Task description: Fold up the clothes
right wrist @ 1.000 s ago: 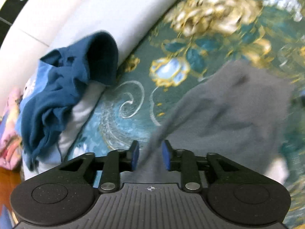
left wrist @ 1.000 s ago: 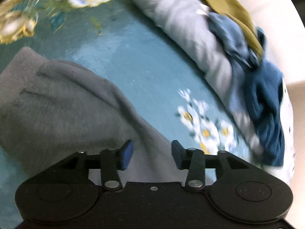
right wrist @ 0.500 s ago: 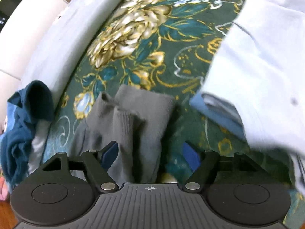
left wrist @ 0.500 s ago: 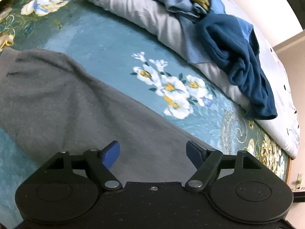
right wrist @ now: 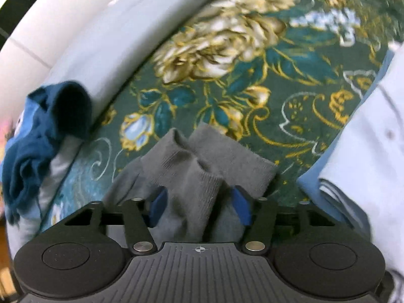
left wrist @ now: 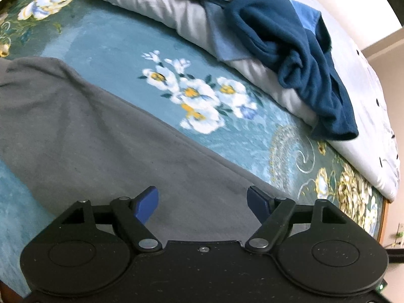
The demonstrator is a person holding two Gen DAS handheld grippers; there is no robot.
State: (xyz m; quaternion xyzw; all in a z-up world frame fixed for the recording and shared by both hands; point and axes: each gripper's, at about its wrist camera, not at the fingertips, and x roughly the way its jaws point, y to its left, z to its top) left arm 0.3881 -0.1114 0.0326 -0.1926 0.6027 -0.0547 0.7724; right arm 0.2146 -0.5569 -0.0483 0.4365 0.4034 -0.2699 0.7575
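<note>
Left gripper (left wrist: 203, 203) hovers, jaws wide, over the grey garment (left wrist: 106, 136). Right gripper (right wrist: 199, 205), jaws open, straddles its cuffs (right wrist: 202, 156); folded stack (right wrist: 363, 156) at 3 o'clock.

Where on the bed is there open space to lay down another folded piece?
Free: floral bedspread between the grey garment and white duvet; also beyond the grey cuffs. Crowded: navy garment heaped on the duvet, folded light-blue stack at right.

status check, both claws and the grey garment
Left claw open over grey garment. Right claw open, ribbed cuffs between its fingers. Folded stack close on the right.
</note>
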